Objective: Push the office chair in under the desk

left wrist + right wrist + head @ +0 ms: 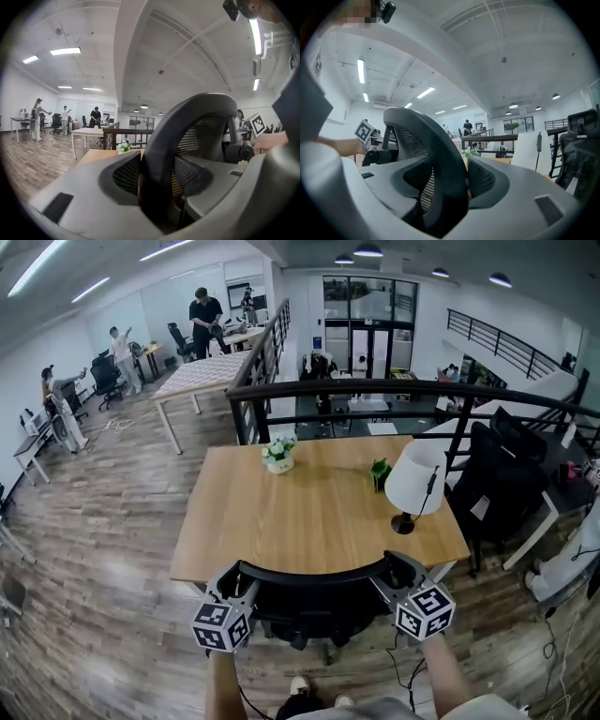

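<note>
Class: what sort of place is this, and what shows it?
Probably an open-plan office: a wooden desk with an office chair at it, and more work tables with people behind.

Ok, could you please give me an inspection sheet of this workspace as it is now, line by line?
Surface: wooden desk, only a few things on it.
Job's things: office chair, its back at the desk's near edge; seat hidden.
Clutter: flower pot, small green thing, white lamp.
Grippers: left gripper and right gripper each closed on the chair's back frame, one at each end.
Cables: lamp cord hangs along the shade; loose cables on the floor at right.
Surroundings: black railing behind the desk; second black chair at right; people at far desks.
</note>
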The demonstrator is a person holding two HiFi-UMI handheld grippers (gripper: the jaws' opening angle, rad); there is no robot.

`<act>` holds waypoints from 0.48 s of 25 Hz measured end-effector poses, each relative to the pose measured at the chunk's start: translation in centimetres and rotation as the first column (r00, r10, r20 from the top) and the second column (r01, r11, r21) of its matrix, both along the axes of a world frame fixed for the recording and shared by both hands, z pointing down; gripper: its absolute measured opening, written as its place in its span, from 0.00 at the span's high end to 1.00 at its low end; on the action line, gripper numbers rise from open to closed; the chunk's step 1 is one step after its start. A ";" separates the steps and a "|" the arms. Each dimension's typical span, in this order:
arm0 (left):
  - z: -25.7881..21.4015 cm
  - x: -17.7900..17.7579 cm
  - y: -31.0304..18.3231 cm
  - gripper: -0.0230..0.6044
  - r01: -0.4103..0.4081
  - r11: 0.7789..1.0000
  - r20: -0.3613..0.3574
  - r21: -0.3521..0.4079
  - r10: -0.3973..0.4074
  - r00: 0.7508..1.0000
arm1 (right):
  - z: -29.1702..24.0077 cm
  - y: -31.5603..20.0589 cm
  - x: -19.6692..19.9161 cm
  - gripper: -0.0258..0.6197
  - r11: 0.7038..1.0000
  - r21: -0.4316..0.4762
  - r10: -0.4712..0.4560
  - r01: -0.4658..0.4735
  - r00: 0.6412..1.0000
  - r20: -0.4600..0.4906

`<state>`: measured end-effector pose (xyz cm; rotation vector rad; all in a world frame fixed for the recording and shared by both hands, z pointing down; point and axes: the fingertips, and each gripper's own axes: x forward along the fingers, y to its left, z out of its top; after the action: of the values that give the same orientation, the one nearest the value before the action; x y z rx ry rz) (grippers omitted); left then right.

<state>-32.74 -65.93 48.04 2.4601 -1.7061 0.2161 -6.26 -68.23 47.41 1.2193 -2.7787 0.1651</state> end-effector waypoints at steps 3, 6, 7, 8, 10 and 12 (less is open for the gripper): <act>0.0 -0.1 -1.8 0.59 -0.024 1.000 0.003 -0.001 0.024 1.000 | 0.0 -1.8 0.1 0.59 1.000 0.014 0.022 -0.022 1.000 0.019; 0.1 0.3 -3.5 0.59 -0.051 0.999 0.017 -0.009 0.051 0.999 | 0.1 -3.2 0.4 0.59 0.999 0.032 0.041 -0.042 0.999 0.032; 0.1 0.3 -4.0 0.59 -0.056 0.998 0.020 -0.008 0.056 0.998 | 0.1 -3.6 0.6 0.59 0.998 0.040 0.045 -0.047 0.998 0.036; 0.1 0.4 -4.5 0.59 -0.060 0.998 0.021 -0.005 0.060 0.998 | 0.1 -4.1 0.6 0.59 0.997 0.048 0.050 -0.052 0.998 0.040; 0.0 0.5 -5.5 0.59 -0.068 0.998 0.023 0.002 0.068 0.997 | 0.0 -5.0 0.8 0.59 0.996 0.063 0.063 -0.065 0.997 0.046; 0.0 0.6 -6.2 0.59 -0.072 0.997 0.023 0.008 0.072 0.997 | 0.0 -5.8 1.0 0.59 0.995 0.068 0.073 -0.076 0.996 0.045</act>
<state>-32.15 -72.16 48.06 2.5381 -1.6317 0.2454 -5.28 -74.01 47.39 1.3526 -2.7986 0.1016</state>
